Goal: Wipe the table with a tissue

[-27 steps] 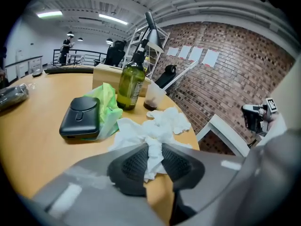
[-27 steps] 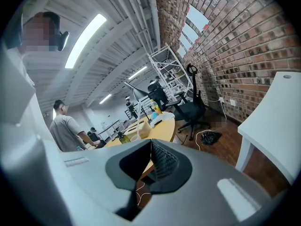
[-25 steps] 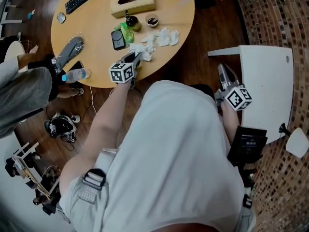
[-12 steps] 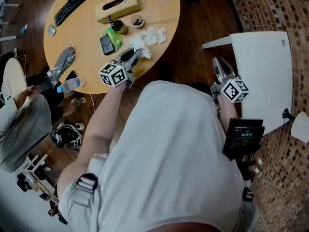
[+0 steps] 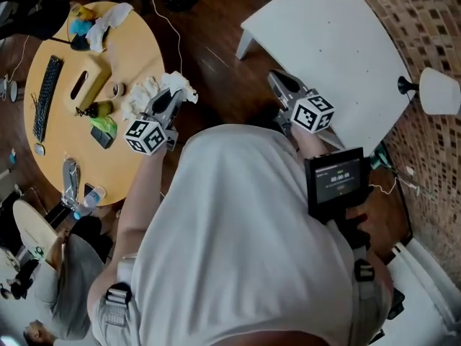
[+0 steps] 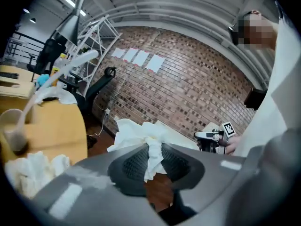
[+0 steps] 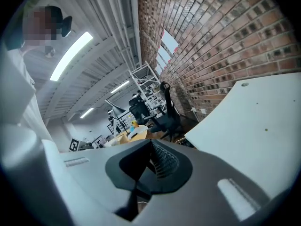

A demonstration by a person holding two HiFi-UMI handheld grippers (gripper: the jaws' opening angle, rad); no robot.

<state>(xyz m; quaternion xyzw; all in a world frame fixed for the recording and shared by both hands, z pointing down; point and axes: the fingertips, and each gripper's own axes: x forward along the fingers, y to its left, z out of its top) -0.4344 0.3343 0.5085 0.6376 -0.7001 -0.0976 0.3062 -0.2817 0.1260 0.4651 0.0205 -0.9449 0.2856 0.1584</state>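
Observation:
My left gripper (image 5: 166,97) is shut on a crumpled white tissue (image 5: 179,85), held in the air past the right edge of the round wooden table (image 5: 148,45). In the left gripper view the tissue (image 6: 139,131) bunches out in front of the jaws, a strip pinched between the pads. More crumpled tissues (image 5: 139,94) lie on the wooden table by that gripper. My right gripper (image 5: 278,82) is shut and empty, hanging beside the near edge of the white table (image 5: 338,42). That white table (image 7: 254,121) fills the right of the right gripper view.
On the round table lie a tissue box (image 5: 90,85), a keyboard (image 5: 45,96), a small bowl (image 5: 115,90), a green packet (image 5: 106,125), a phone (image 5: 100,138) and a water bottle (image 5: 90,197). Dark wood floor separates the tables. A brick wall (image 5: 425,34) runs behind the white table.
The person has turned right, from the round table toward the white one. My left gripper lifted off the round table with the tissue. My right gripper moved closer to the white table.

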